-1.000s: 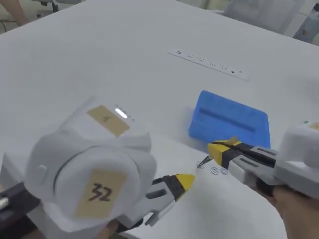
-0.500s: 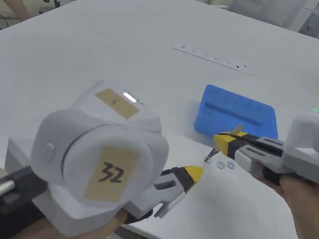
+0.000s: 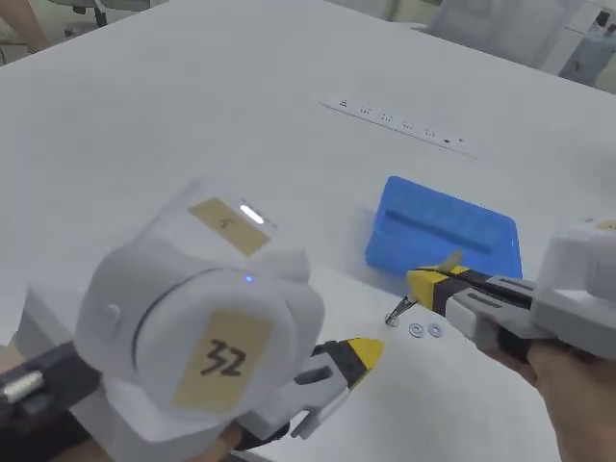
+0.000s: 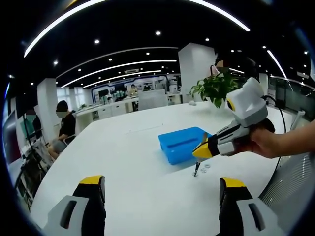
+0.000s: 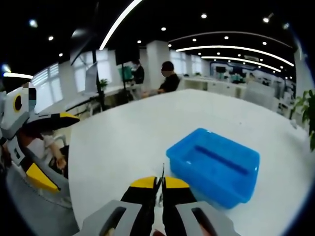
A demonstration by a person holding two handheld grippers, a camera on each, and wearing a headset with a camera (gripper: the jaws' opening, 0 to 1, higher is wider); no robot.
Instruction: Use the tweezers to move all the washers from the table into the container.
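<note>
so the big white table (image 3: 192, 115) takes up most of the head view. it has a plain top with a long thin strip of small marks (image 3: 399, 124) set into it toward the far side. in the left gripper view there's a leafy green potted plant (image 4: 216, 88) past the table's far end and a seated person in dark clothes (image 4: 64, 129) off to one side.

biggest thing over the table is the left gripper (image 4: 161, 182), a chunky white body with a tan sticker reading 32 and yellow-tipped jaws. in its own view the two jaws are spread wide apart over bare tabletop, near the front edge.

next down is the shallow rectangular blue plastic container (image 3: 445, 231), sitting flat on the table just beyond the right gripper's jaws.

the right gripper (image 5: 158, 184) comes in from the right, held in a hand (image 4: 266, 143). its jaws are pinched together on the thin metal tweezers (image 3: 397, 311). the tweezers stick out past the yellow tips and angle down at the table, with the point just beside the washers, on their left in the head view. can't tell if the point actually touches the tabletop.

smallest are the two small silver ring-shaped washers (image 3: 416, 330). they lie flat on the table side by side, close together, near the container's front edge but outside it, right under the right gripper's jaws.
</note>
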